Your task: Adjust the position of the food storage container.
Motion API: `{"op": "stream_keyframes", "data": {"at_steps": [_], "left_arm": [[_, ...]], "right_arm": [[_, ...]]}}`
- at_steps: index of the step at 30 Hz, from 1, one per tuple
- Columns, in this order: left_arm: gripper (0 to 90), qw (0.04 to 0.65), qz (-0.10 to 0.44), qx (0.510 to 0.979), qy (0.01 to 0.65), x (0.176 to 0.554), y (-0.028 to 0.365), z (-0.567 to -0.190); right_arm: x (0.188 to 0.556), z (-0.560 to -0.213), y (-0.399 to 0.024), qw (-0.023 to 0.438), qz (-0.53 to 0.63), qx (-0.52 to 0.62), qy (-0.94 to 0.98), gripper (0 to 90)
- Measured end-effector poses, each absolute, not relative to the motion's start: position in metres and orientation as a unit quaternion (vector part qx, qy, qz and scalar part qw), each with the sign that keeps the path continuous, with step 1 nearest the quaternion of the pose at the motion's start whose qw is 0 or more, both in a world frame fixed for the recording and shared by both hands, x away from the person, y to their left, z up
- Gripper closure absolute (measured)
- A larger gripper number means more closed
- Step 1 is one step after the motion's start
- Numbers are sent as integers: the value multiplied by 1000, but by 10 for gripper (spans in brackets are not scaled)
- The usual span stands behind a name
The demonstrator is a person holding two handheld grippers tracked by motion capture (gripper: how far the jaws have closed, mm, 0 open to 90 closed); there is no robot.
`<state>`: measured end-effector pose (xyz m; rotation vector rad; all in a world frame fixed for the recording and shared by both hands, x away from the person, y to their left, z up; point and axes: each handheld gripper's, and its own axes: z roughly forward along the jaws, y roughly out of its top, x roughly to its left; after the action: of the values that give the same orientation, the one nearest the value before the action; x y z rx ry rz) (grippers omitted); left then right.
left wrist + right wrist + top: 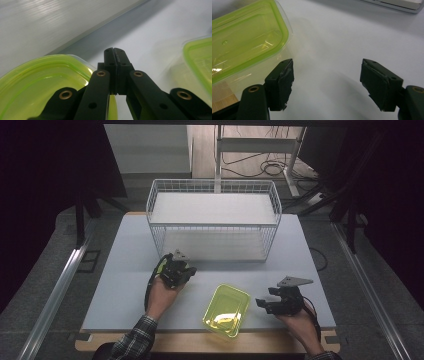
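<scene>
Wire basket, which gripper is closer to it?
Left. The left gripper sits just in front of the wire basket; the right gripper is farther back, by the near edge of the table.

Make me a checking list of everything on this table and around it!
Surface: pale table, bare patches look clean.
Job's things: yellow-green tub near the front edge; green-rimmed clear piece close under the left gripper, unclear whether it is held.
Clutter: white wire basket at the far side, nothing seen inside.
Grippers: left gripper shut; right gripper open, nothing between its jaws.
Cables: black cable trails from the right gripper; floor cables behind.
Surroundings: white desk frame.
</scene>
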<state>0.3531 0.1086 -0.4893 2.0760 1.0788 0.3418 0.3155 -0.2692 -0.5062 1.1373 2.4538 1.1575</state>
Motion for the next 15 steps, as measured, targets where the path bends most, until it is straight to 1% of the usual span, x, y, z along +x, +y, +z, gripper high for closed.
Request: {"op": "stream_keyframes", "data": {"at_steps": [15], "left_arm": [[899,389,132,788,459,344,156,-493]], "right_arm": [[315,-507,-267,93,387,384,833,272]]}}
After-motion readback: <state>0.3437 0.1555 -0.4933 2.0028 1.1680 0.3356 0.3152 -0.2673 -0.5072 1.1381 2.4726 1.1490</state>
